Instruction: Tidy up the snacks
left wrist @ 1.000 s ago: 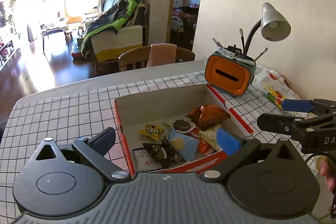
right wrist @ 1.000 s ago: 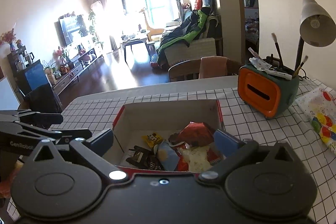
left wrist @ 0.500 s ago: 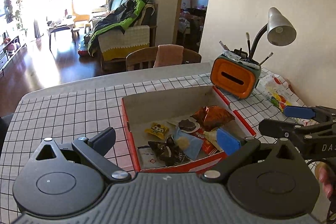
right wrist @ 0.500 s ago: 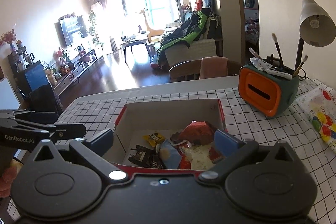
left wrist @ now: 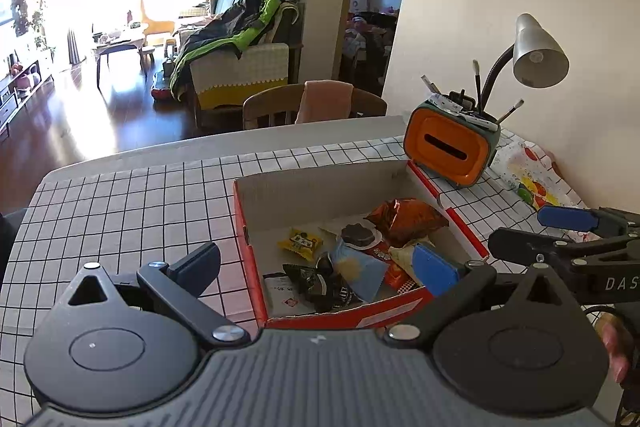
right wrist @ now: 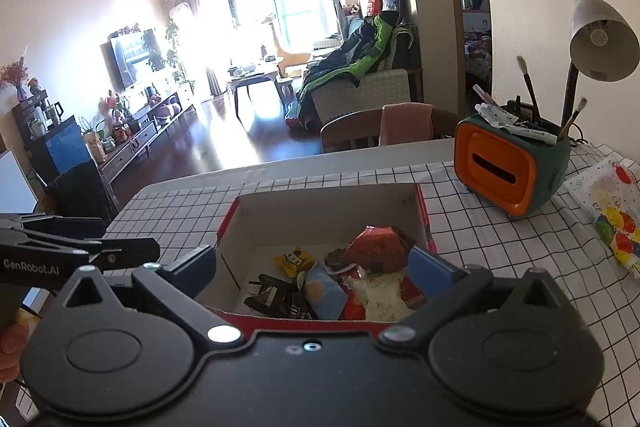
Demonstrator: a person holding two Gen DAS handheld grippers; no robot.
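Snacks sit loose in the open box (left wrist: 440,187), both tongs spread and empty over its near edge.

Box on the checked table (left wrist: 120,195), mid-right; inside, roughly six packets bunched toward the near-right corner: one orange foil bag (left wrist: 406,217), one yellow candy (left wrist: 300,241), one dark cookie pack (left wrist: 358,234), one blue packet (left wrist: 358,271), one black wrapper (left wrist: 320,285), one pale bag (right wrist: 380,293), overlapping, so the count is approximate. Left tongs (left wrist: 316,267) wide apart, holding nothing; right tongs (right wrist: 312,263) likewise. Risks: packets overlap, so a pinch may drag two at once; foil bag could crush or slip; a finger may catch the low box wall and shove the box. Beyond: one orange pen holder (left wrist: 450,151), one lamp (left wrist: 538,53), one printed bag (left wrist: 528,179).
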